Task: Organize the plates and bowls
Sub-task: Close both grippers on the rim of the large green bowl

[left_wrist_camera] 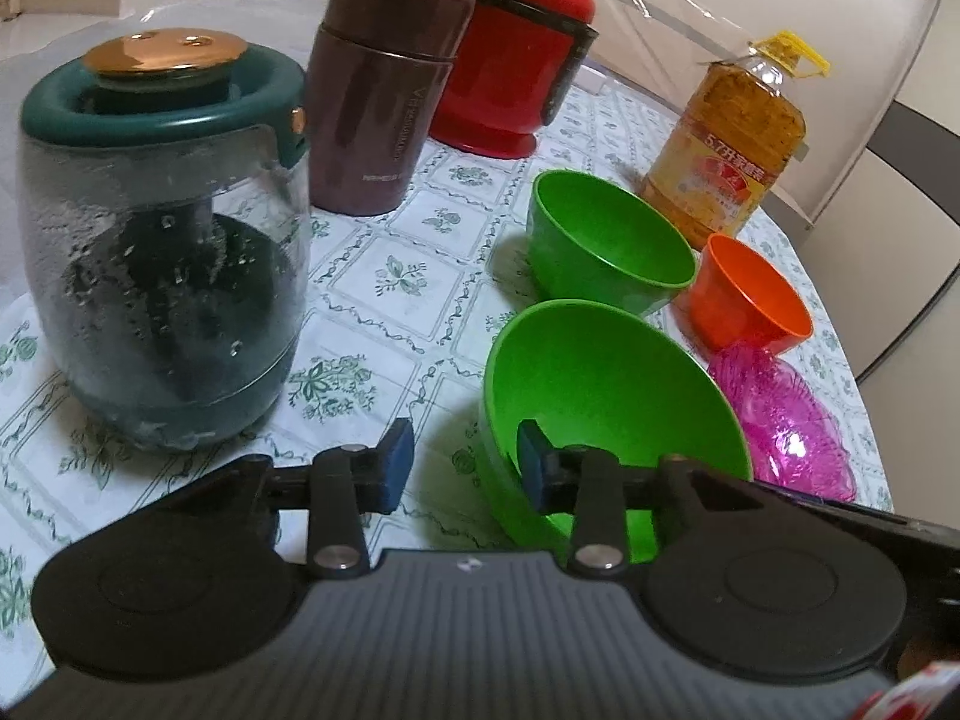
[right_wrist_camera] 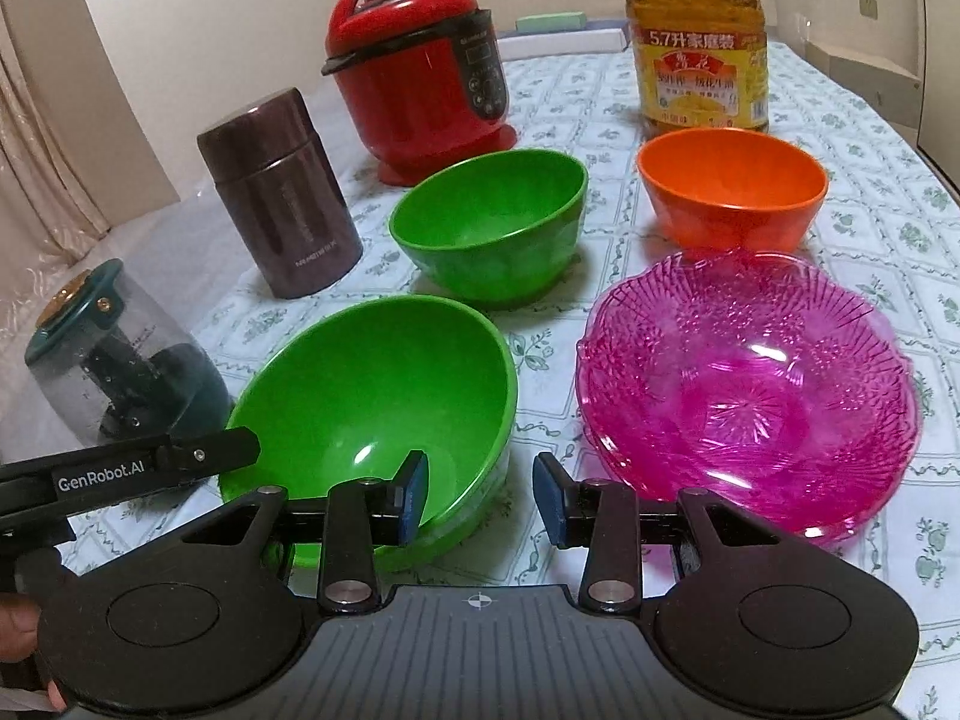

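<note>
Four dishes stand on the desk (right_wrist_camera: 840, 138): two green bowls, the near green bowl (right_wrist_camera: 372, 390) tilted, an orange bowl (right_wrist_camera: 732, 192) and a pink dish (right_wrist_camera: 744, 396). All are judged light, stiff, slippery plastic, best gripped at the rim. The left claw (left_wrist_camera: 465, 462) straddles the near rim unclenched; the right claw (right_wrist_camera: 480, 498) is released.

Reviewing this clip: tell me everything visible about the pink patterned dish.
The translucent pink plastic dish is shallow and wide, with a scalloped rim and moulded starburst and floral patterns. It sits upright and empty on the floral tablecloth, in front of the orange plastic bowl and right of the nearer green plastic bowl. No gripper touches it.
</note>
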`<state>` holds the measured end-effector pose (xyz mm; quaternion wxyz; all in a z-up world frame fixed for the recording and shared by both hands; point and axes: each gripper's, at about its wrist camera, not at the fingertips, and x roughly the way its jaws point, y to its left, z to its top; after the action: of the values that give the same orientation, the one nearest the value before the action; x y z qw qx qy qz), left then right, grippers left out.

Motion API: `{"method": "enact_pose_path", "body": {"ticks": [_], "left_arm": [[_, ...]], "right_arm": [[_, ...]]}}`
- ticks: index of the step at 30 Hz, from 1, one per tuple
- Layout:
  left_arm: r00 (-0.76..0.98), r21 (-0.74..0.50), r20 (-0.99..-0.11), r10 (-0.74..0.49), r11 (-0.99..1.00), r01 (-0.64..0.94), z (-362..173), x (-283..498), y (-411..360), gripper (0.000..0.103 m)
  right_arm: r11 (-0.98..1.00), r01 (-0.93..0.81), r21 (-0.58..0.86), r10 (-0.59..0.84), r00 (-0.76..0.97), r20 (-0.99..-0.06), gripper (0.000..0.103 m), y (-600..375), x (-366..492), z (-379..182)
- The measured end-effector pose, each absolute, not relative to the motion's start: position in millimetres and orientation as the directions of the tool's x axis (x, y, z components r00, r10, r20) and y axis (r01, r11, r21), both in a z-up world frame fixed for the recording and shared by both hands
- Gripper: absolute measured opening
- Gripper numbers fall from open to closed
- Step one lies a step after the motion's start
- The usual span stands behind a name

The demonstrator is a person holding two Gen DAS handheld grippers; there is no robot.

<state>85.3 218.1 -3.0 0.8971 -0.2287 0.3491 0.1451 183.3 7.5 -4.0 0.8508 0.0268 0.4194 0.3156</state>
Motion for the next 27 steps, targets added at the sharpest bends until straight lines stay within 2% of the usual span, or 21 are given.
{"method": "enact_pose_path", "body": {"ticks": [6, 11, 15, 27], "left_arm": [[0.714, -0.297, -0.697, 0.070, 0.878, -0.376, -8.7, 96.9, 217.0, 0.023], [0.712, -0.285, -0.699, 0.062, 0.889, -0.358, -9.1, 103.4, 217.4, 0.017], [0.712, -0.286, -0.700, 0.052, 0.893, -0.346, -9.5, 106.3, 217.3, 0.011], [0.722, -0.280, -0.689, 0.057, 0.899, -0.337, 0.4, 98.7, 211.2, 0.011]], "right_arm": [[0.802, -0.506, 0.316, 0.557, 0.444, -0.702, 0.039, 12.8, 189.9, -11.2], [0.804, -0.503, 0.318, 0.556, 0.444, -0.702, 0.024, 15.2, 194.1, -14.5], [0.805, -0.501, 0.318, 0.555, 0.447, -0.701, 0.022, 16.1, 196.0, -15.1], [0.810, -0.483, 0.333, 0.556, 0.449, -0.699, 0.017, 10.9, 193.2, -9.7]]}}
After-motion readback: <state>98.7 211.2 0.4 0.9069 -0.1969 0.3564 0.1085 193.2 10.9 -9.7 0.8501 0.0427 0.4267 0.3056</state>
